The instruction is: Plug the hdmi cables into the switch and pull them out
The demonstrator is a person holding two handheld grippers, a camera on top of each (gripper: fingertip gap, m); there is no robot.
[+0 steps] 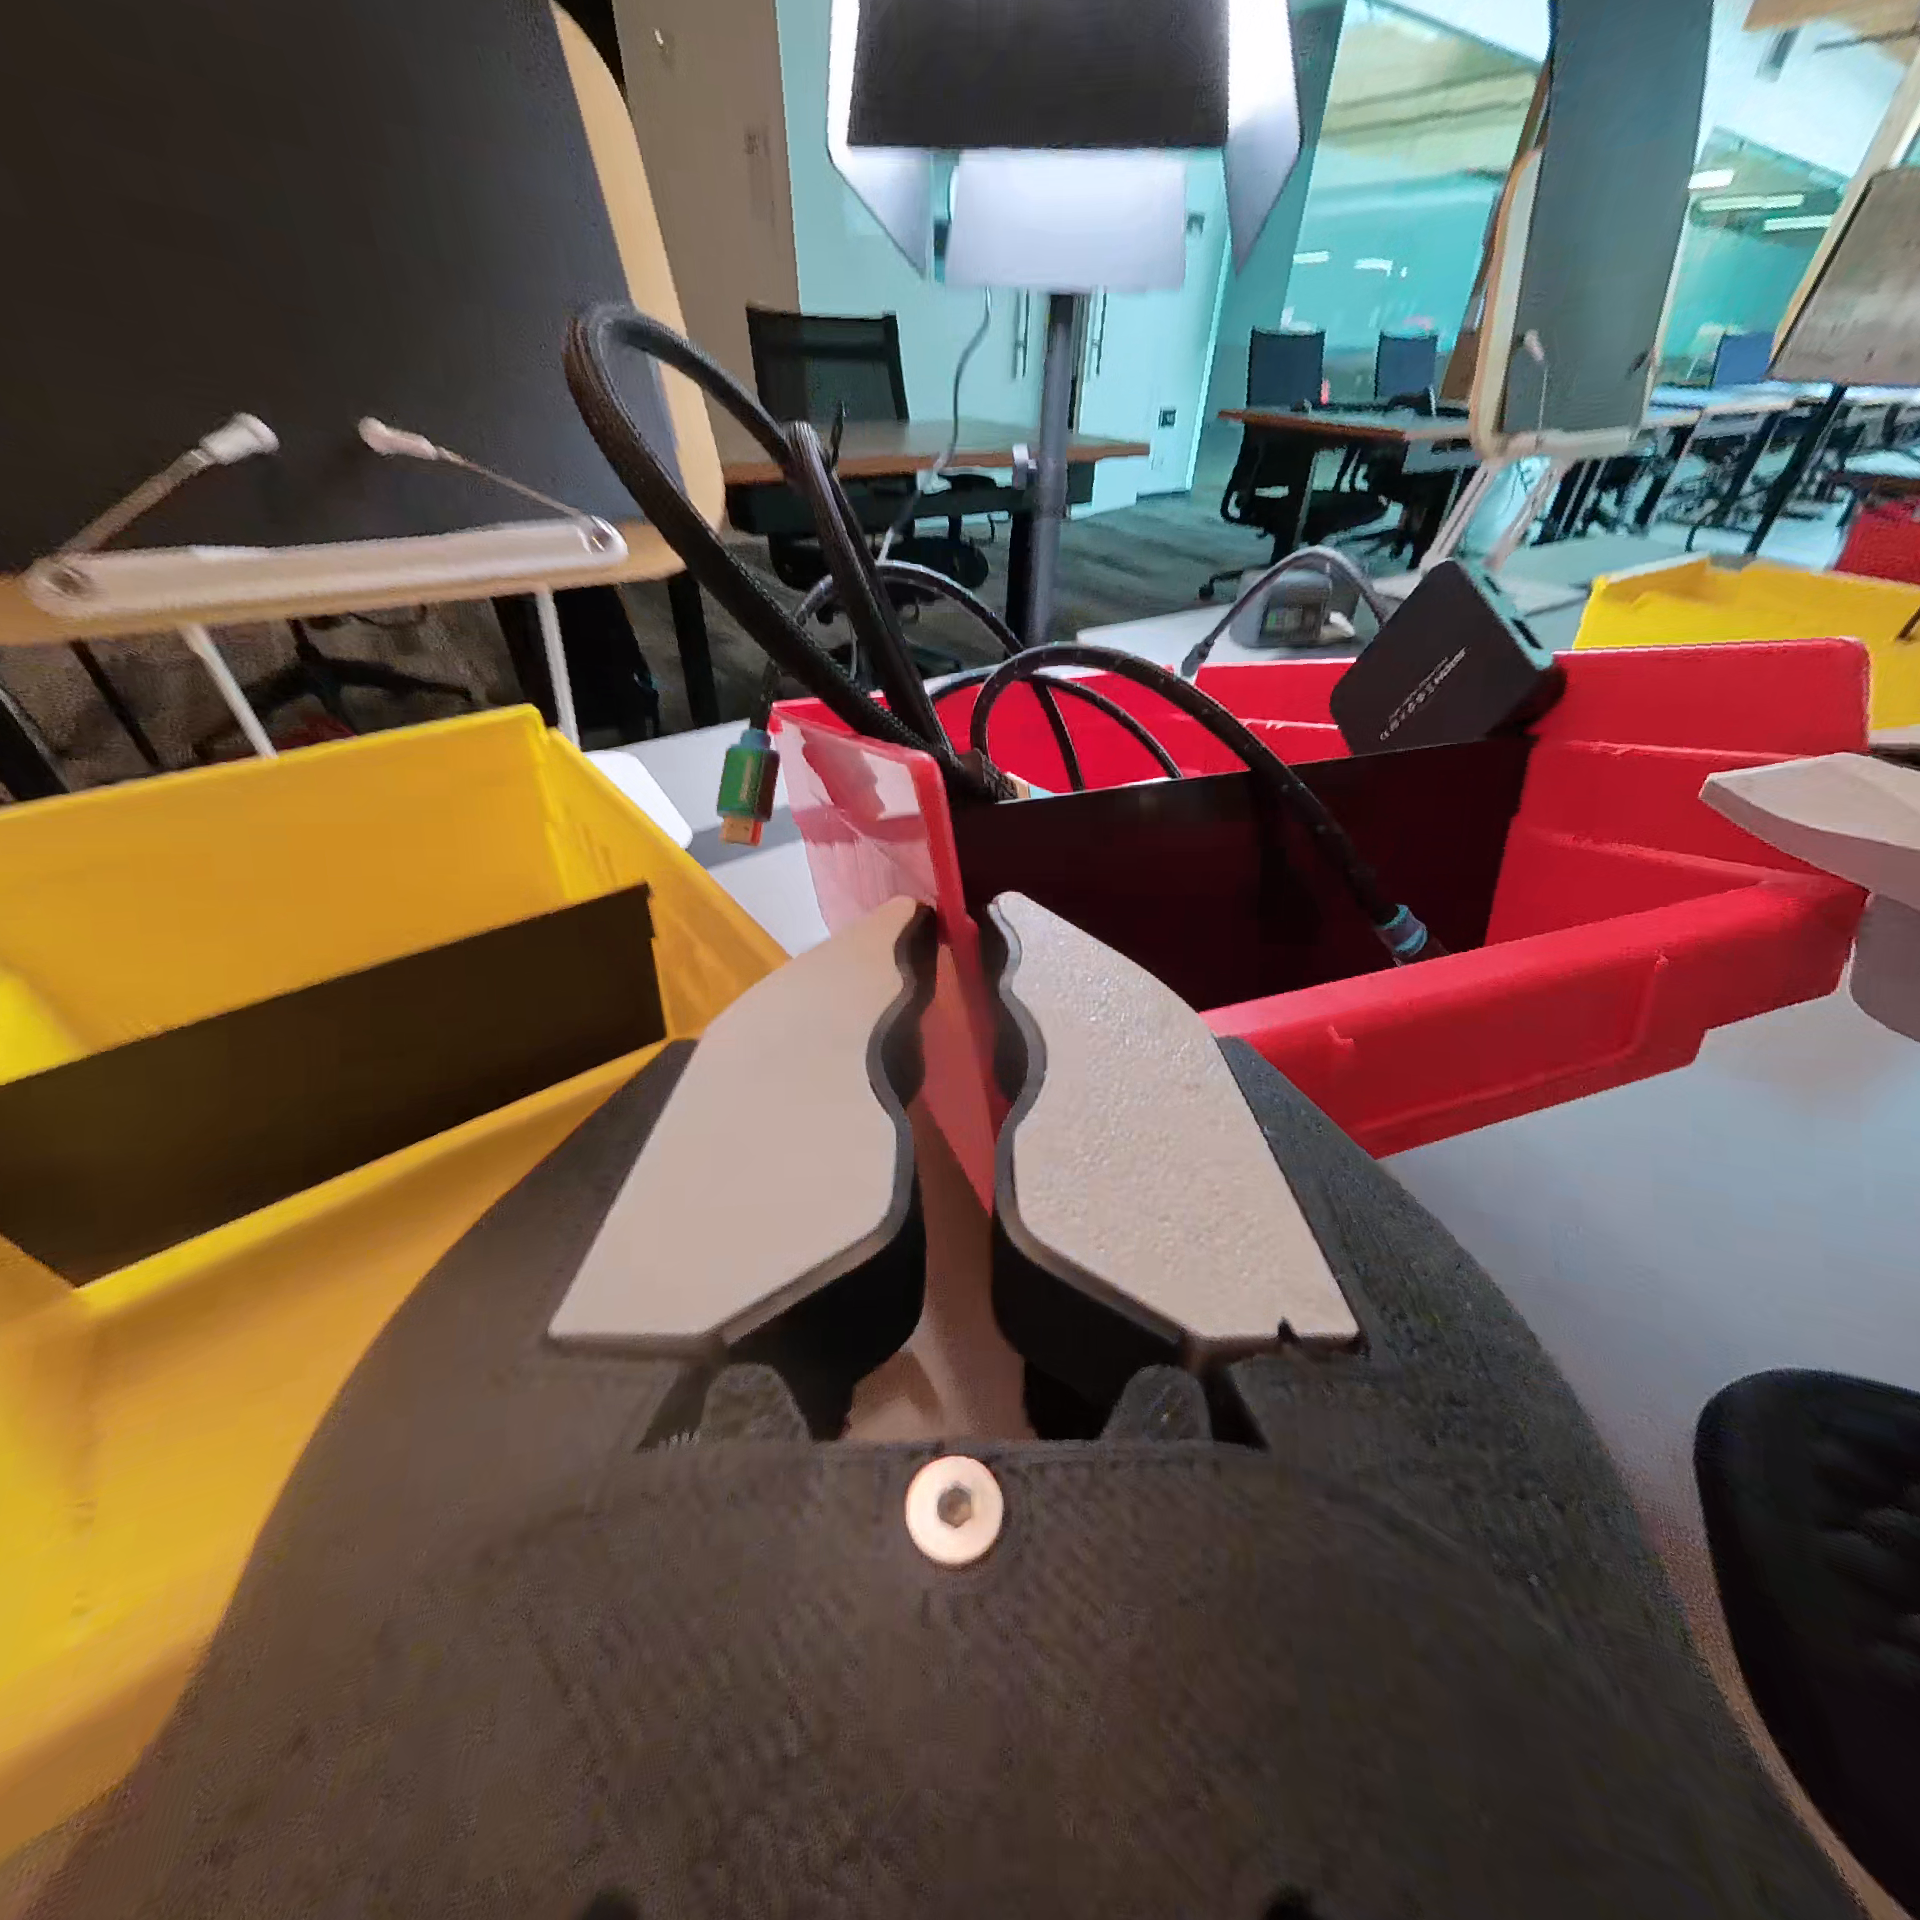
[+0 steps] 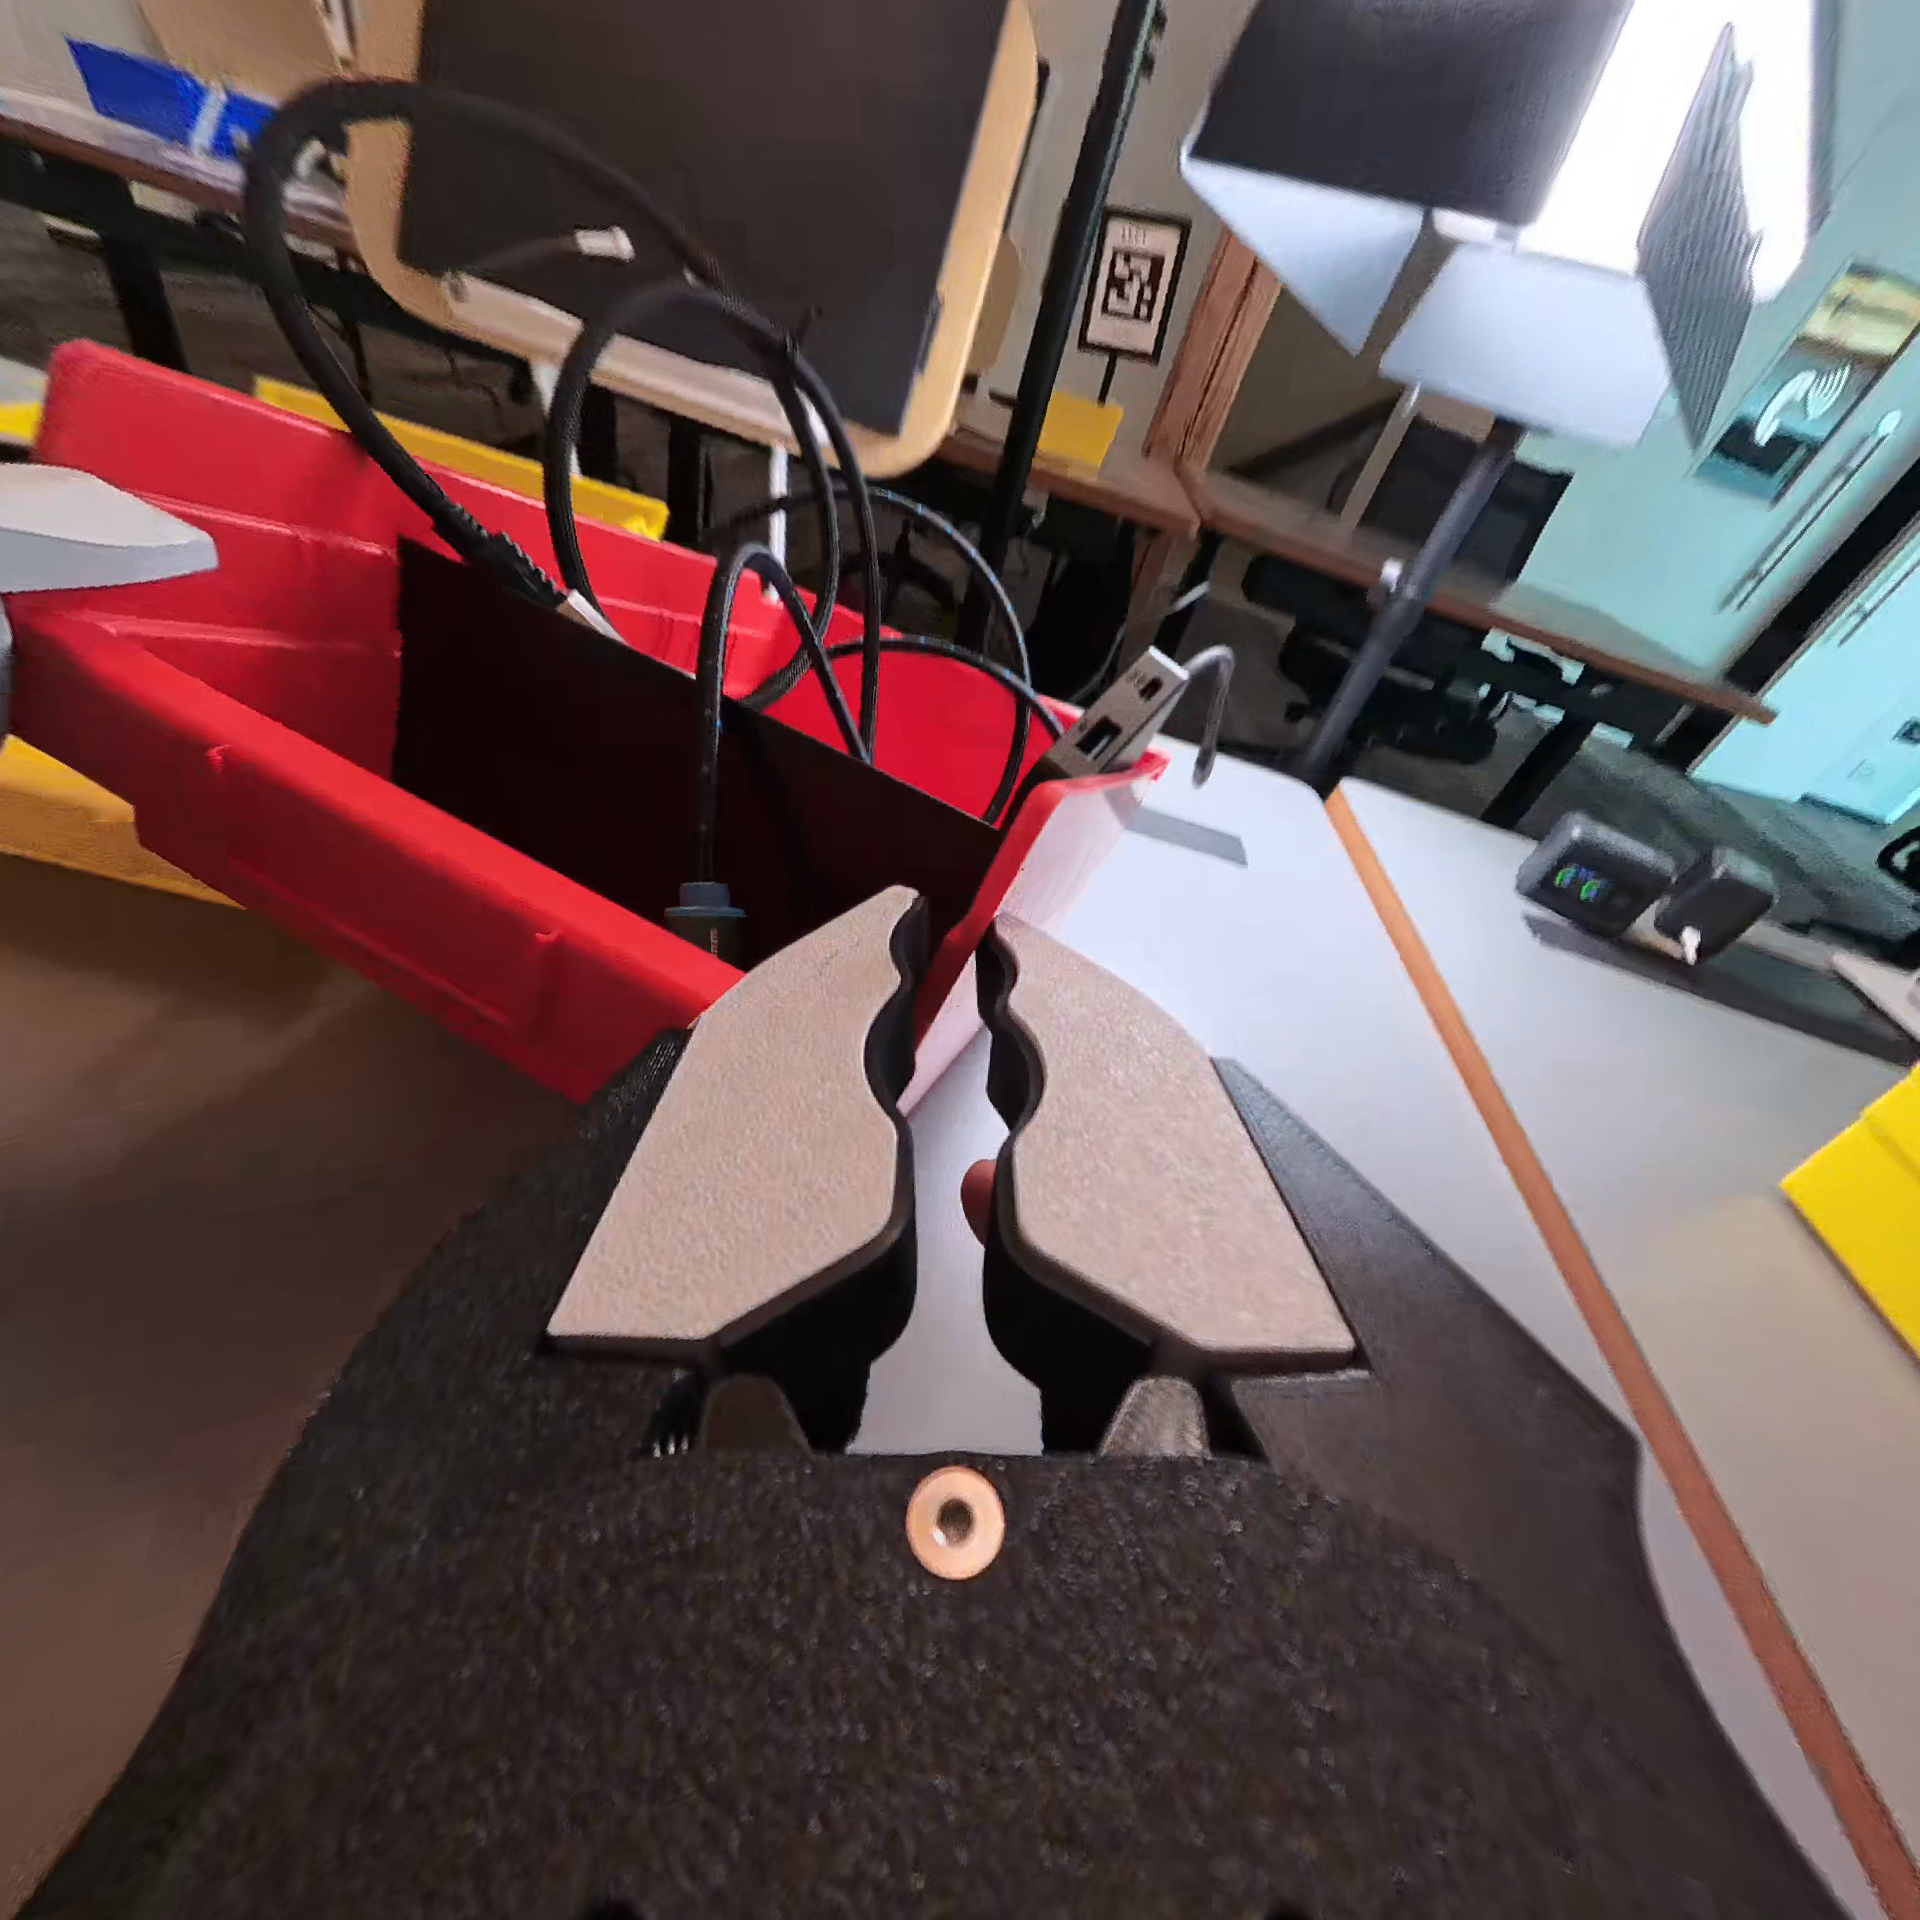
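Gripping the red bin by opposite end walls: left gripper and right gripper each pinch one, probably to carry the cables.

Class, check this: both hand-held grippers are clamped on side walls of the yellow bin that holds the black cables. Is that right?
Not quite: the bin is red, not yellow. The left hand-held gripper and the right hand-held gripper each pinch one of its walls, as both wrist views show; the black cables sit inside.

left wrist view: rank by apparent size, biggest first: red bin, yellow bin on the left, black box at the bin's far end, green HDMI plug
1. yellow bin and red bin: similar; the yellow one is nearer and cropped, so unranked.
2. black box.
3. green HDMI plug.
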